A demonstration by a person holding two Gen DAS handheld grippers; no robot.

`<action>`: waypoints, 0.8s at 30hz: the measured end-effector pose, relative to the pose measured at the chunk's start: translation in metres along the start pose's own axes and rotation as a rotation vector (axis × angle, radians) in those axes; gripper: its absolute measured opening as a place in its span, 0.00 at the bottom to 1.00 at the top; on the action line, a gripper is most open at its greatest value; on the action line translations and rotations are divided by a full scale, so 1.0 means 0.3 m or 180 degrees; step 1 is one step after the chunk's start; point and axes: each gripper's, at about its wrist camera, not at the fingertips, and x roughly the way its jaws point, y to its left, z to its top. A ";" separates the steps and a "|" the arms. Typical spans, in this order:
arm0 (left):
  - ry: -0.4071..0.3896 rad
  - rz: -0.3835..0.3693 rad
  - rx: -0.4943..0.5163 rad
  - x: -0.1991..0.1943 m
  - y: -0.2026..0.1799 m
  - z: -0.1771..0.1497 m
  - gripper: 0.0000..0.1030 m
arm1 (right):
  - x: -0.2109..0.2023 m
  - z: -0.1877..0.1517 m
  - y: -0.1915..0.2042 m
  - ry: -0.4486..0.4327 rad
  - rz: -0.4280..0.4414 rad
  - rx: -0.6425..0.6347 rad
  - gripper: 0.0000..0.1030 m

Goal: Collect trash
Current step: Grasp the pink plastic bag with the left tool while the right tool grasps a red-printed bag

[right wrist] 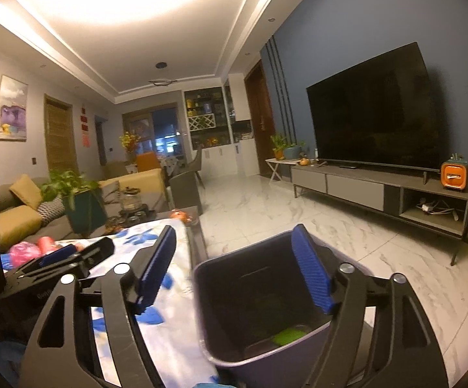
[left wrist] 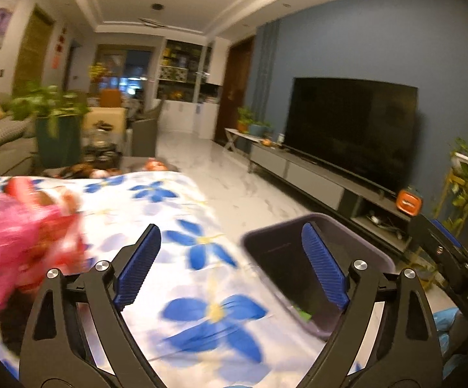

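Both tools gape empty — bin (right wrist: 266, 317) beside tablecloth (left wrist: 182, 226) edge; floor (right wrist: 298, 220) open.

A dark purple-grey bin (right wrist: 266, 310) stands upright on the floor at about five o'clock in the right wrist view, just beside the table edge, with a green scrap (right wrist: 288, 336) on its bottom. Pink and red wrappers (left wrist: 23, 239), blurred, lie heaped at nine o'clock in the left wrist view.
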 end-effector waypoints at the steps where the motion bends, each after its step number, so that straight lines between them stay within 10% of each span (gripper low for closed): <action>1: -0.0036 0.0078 -0.0023 -0.030 0.029 -0.003 0.86 | -0.006 0.003 0.009 0.0007 0.0027 -0.0001 0.73; 10: -0.0126 0.0855 -0.0118 -0.259 0.258 -0.042 0.87 | -0.059 -0.034 0.163 0.0068 0.0382 -0.0054 0.73; 24: -0.0069 0.1275 -0.0234 -0.412 0.446 -0.073 0.87 | 0.003 -0.136 0.434 0.0381 0.0723 -0.0111 0.73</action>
